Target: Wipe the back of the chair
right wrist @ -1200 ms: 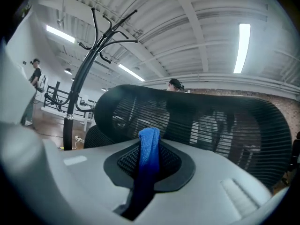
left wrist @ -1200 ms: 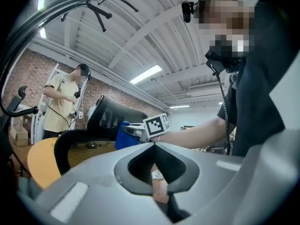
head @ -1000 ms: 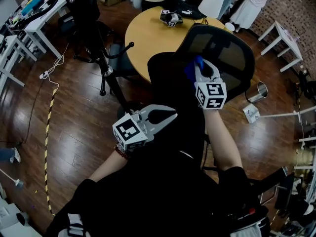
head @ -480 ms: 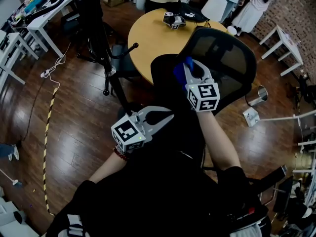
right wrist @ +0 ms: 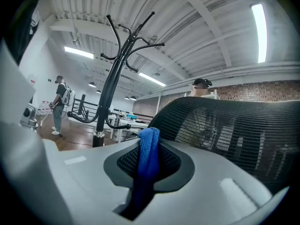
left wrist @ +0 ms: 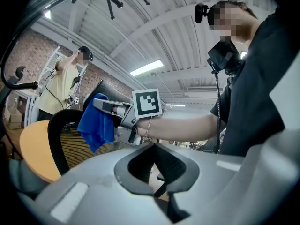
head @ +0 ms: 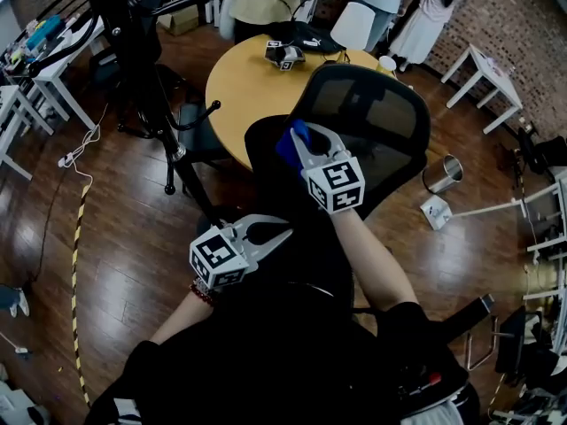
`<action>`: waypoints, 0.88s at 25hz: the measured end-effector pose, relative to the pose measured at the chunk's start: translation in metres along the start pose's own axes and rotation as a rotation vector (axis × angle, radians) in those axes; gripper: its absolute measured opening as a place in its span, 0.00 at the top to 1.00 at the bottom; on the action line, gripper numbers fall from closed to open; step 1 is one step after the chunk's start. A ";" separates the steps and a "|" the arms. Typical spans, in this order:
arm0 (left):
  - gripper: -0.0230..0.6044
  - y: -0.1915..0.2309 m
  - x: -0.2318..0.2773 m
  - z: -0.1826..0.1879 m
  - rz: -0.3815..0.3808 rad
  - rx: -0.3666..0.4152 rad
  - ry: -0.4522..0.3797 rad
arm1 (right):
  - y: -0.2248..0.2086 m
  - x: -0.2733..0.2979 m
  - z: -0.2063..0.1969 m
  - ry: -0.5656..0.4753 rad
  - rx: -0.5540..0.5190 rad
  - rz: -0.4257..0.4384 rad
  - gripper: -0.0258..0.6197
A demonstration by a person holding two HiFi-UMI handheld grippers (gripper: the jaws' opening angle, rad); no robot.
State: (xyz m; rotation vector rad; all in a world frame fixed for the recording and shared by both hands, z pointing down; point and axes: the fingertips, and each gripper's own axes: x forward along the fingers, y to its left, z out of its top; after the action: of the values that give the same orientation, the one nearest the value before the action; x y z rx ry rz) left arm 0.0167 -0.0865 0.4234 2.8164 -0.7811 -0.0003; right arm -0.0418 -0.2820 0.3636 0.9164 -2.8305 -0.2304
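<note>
The right gripper (head: 303, 136) is held up by the black mesh chair back (head: 390, 118). Its two jaws are pressed tight on a soft blue cloth (right wrist: 149, 150), pinching it in the middle. A bit of the cloth sticks out past the tips of the jaws, and the rest hangs down between them. The cloth is at the left edge of the chair back, near the top. In the right gripper view the black mesh is just beside the cloth, on its right. I cannot tell if the cloth touches the mesh.

The left gripper (head: 282, 229) is lower down and closer to the person, well apart from the chair back. Its jaws are pressed together with nothing between them. It points up toward the right gripper and the blue cloth.

The chair stands on a brown wooden floor (head: 115, 237). Behind the chair is a round yellow wooden table (head: 232, 76). A tall black coat stand (right wrist: 110, 74) is off to the left of the chair. A shiny metal bin (head: 446, 172) sits on the floor to the right of the chair.
</note>
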 end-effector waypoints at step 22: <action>0.95 0.007 0.014 -0.011 -0.013 0.065 0.036 | -0.155 -0.222 -0.160 0.202 0.210 -0.544 0.90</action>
State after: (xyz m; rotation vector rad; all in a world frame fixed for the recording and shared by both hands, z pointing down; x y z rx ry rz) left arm 0.0263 -0.0972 0.4367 2.8740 -0.7686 0.0750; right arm 0.2545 -0.2903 0.4671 1.6414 -2.3975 0.0994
